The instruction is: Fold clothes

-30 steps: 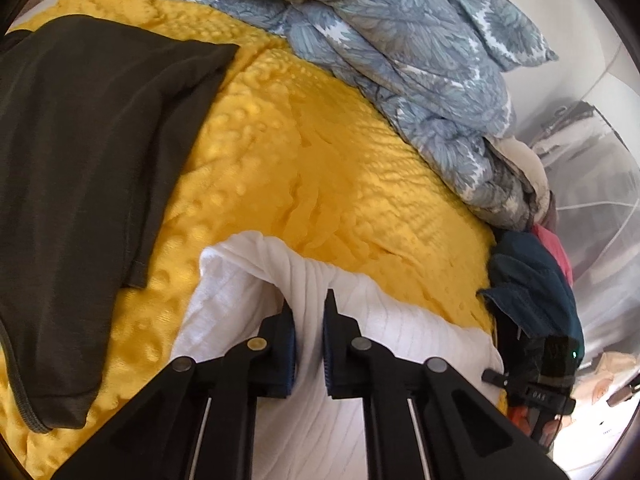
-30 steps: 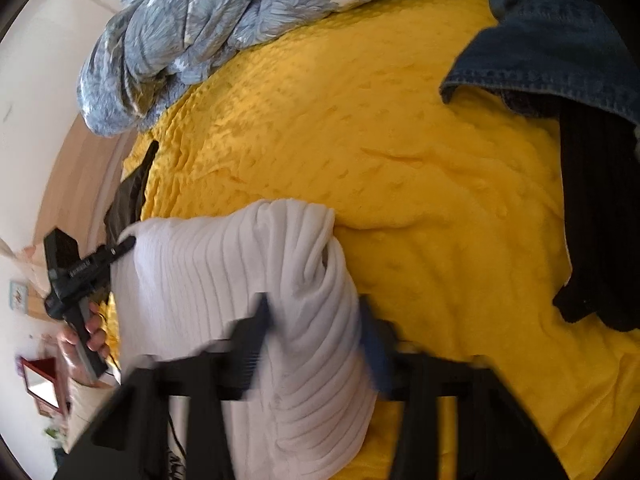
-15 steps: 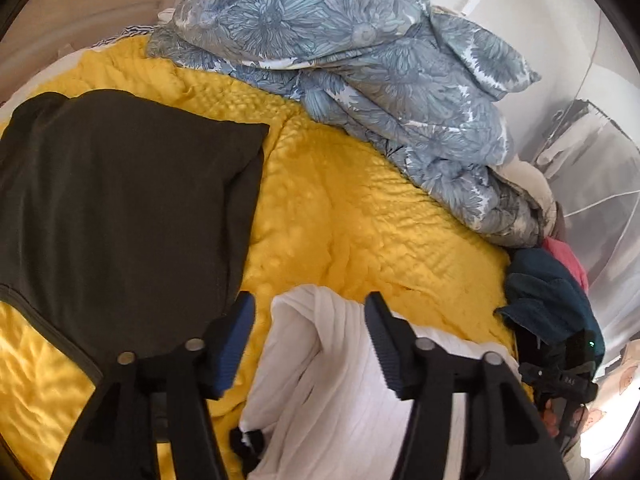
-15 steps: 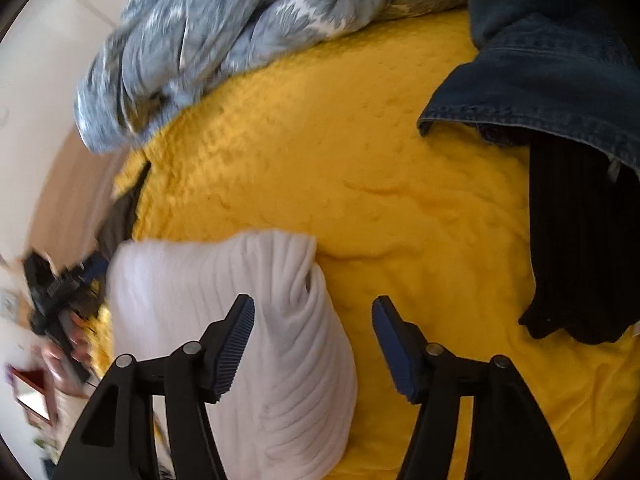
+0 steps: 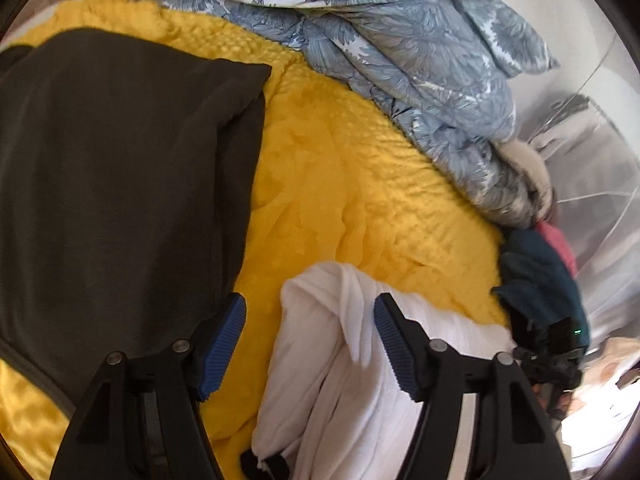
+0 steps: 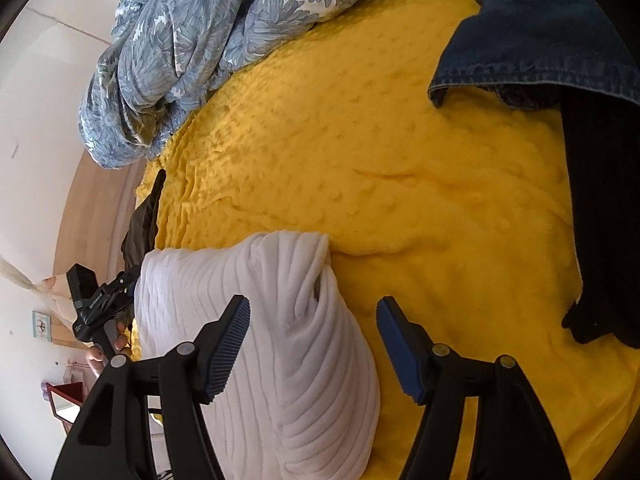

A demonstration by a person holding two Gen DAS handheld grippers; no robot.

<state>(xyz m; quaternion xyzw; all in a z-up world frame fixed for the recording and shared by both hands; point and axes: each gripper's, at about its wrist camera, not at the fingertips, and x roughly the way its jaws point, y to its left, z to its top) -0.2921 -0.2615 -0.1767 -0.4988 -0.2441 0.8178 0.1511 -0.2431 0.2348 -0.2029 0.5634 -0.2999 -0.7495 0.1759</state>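
Left claw point(image 5: 310, 344) released | right claw point(image 6: 312, 344) released | white ribbed knit garment point(image 6: 288, 320) lower centre, unpinched, resting folded on yellow bedspread point(image 6: 400, 160)

Ribbed top point(image 6: 280, 340) on blanket point(image 6: 400, 160), betw. folded garment point(image 5: 120, 180) & jeans point(image 6: 540, 32).

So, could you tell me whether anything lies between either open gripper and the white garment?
Nothing visible does: the white garment lies directly between the fingers of the left gripper and the right gripper, uncovered.
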